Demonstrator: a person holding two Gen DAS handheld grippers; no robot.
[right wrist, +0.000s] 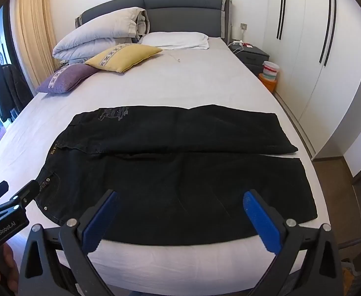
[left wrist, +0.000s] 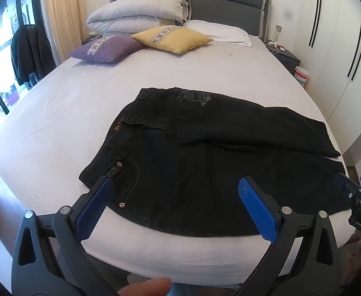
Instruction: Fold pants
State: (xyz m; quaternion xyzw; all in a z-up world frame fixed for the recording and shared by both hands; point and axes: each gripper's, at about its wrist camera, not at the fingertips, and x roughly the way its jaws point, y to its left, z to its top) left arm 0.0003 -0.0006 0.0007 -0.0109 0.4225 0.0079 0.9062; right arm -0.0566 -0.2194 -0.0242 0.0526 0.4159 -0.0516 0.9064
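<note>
Now black pants (right wrist: 175,172) lie flat on the bed (right wrist: 155,86), legs side by side, just beyond both grippers; left gripper (left wrist: 175,197) and right gripper (right wrist: 180,209) hover with jaws spread wide, holding nothing.

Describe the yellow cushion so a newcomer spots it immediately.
Start at the grey headboard of the bed. Below the folded duvet lie two patterned cushions; the yellow cushion is nearer the white pillow, while the purple cushion sits toward the window.
</note>
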